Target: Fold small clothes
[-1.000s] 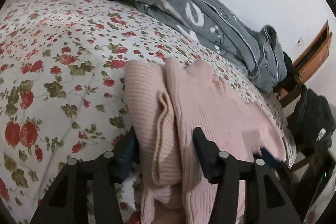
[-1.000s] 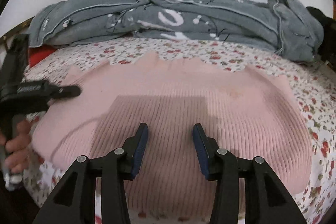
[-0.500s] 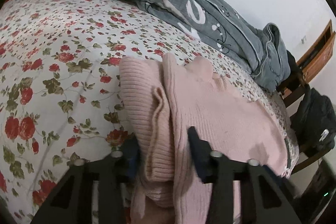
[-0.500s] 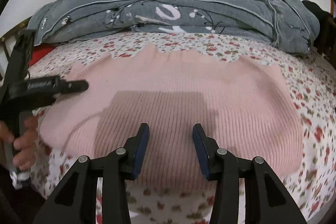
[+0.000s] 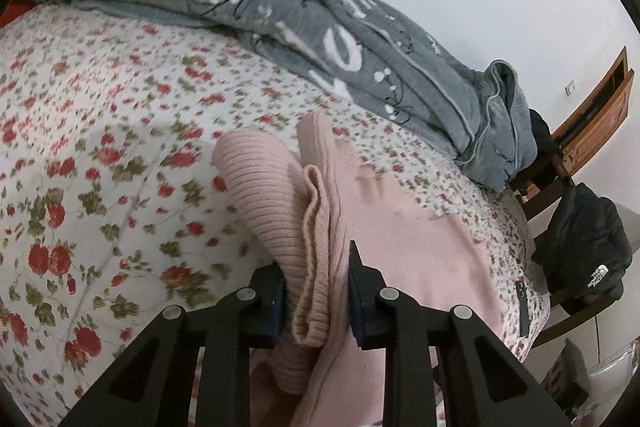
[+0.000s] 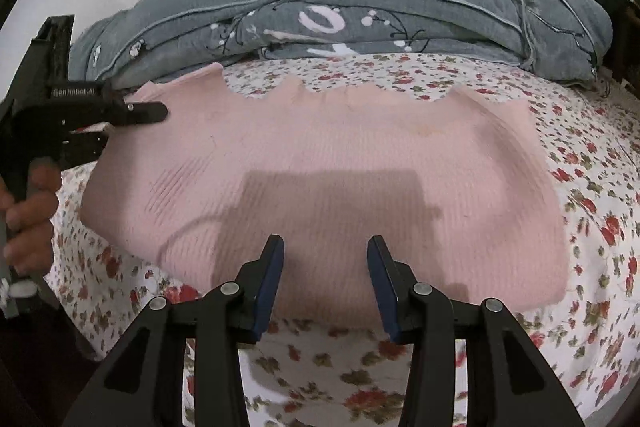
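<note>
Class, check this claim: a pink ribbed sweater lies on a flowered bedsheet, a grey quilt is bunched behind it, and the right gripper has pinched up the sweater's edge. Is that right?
One detail is wrong: the left gripper pinches the pink ribbed sweater, as the left wrist view shows. The right gripper hangs open above it. The flowered bedsheet and grey quilt are as stated.

Floral bedsheet (image 5: 100, 155) covers the bed. Grey quilt (image 6: 360, 23) (white lettering) bunched along the far edge against the wall. Black jacket (image 5: 584, 243) draped on wooden chair (image 5: 560, 183) alongside.
</note>
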Demonstrator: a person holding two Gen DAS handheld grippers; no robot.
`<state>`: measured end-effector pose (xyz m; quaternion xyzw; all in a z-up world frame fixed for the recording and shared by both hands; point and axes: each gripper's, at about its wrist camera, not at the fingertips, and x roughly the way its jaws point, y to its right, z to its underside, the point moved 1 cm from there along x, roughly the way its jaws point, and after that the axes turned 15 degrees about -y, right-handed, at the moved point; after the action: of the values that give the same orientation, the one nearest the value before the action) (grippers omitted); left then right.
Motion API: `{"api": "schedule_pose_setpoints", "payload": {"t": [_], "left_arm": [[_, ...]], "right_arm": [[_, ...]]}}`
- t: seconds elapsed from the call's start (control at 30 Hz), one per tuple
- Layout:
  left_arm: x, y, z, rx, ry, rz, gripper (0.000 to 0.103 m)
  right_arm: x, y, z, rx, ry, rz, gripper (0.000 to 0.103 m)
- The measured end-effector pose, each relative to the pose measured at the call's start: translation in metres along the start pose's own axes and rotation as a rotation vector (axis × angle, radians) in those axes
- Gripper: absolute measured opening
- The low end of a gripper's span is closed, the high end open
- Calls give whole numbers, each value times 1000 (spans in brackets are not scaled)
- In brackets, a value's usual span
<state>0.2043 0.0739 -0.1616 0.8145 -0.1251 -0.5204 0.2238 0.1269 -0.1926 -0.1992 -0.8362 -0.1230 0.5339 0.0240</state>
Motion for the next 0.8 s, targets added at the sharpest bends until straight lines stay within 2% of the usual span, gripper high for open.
{"api": "schedule_pose_setpoints", "payload": {"t": [0.23,0.43,0.63,0.8], "left_arm": [[-12,61,-7,40,20,-26,23],[1,135,-4,100,12,-43,22],[45,209,13,175,-51,-32,22],[106,247,41,216,-170,-56,23]], "right_arm": [[-44,51,7,57,81,-12,44],[-79,110,23,141,126,-15,44],[-109,164,44,233,161,-3,44],[-128,192,64,278,173,15,44]]}}
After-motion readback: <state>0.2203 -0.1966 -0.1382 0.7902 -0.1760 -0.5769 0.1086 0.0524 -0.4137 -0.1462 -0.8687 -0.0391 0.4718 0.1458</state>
